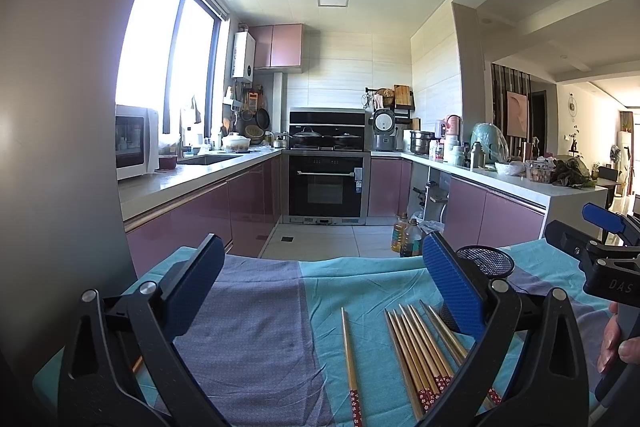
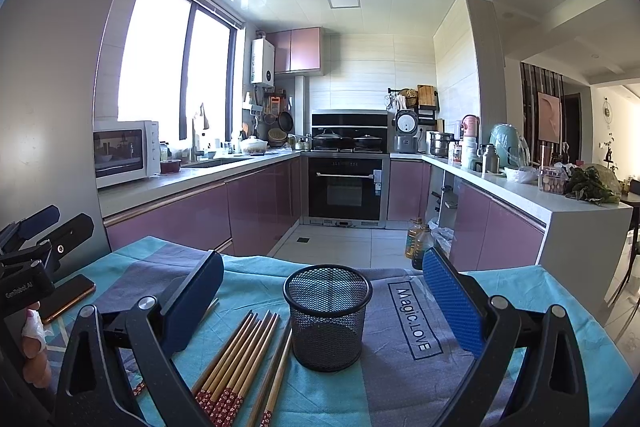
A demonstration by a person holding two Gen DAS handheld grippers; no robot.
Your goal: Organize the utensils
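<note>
Chopsticks [image 2: 236, 359] wooden, red floral ends, beside black mesh cup [image 2: 327, 315]; both tongs [image 1: 320, 291] [image 2: 324, 303] wide apart, empty.

The right claw [image 2: 320, 303] stands wide open low in the frame, holding nothing. Between its fingers, an upright black mesh cup [image 2: 327, 315] sits at centre on the blue-clothed tabletop [image 2: 400, 379]; bamboo chopsticks [image 2: 240, 359] lie just left of it, bundled

Counter [image 2: 520, 291] wearing a teal and grey cloth [image 2: 400, 379], bamboo chopsticks [image 2: 236, 359] lying bunched before the right tongs [image 2: 320, 307], black mesh cup [image 2: 327, 315] standing upright between their jaws, phone [image 2: 68, 297] lying left.
</note>
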